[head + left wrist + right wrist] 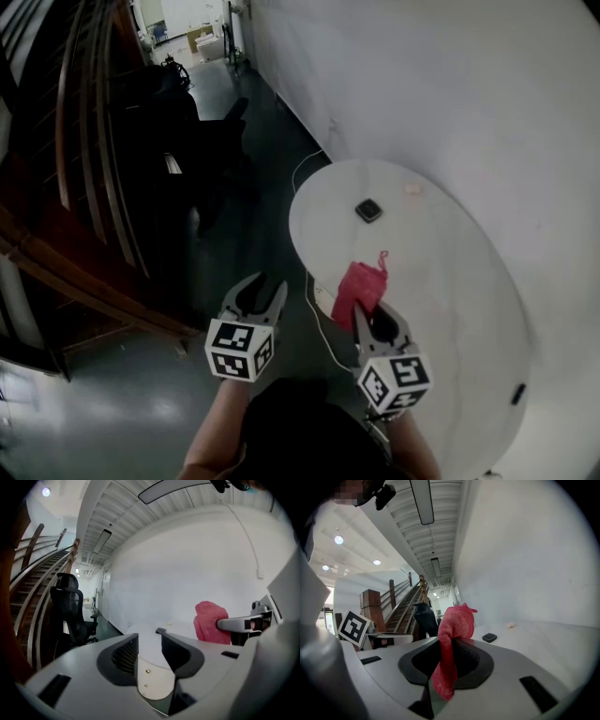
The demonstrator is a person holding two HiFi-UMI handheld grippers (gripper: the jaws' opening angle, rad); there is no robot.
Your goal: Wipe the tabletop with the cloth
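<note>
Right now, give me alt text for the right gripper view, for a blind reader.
The right gripper is shut on a red cloth that bunches above its jaws. Beyond is a white tabletop with a small black object.

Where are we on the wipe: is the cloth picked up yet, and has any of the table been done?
Done: the right gripper is shut on the red cloth. In hand: the cloth is bunched upright over the near edge of the tabletop, not spread flat. Left: the wiping itself; no wiped patch shows. A small black object sits in the way. The left gripper is open and empty, off the table.
</note>
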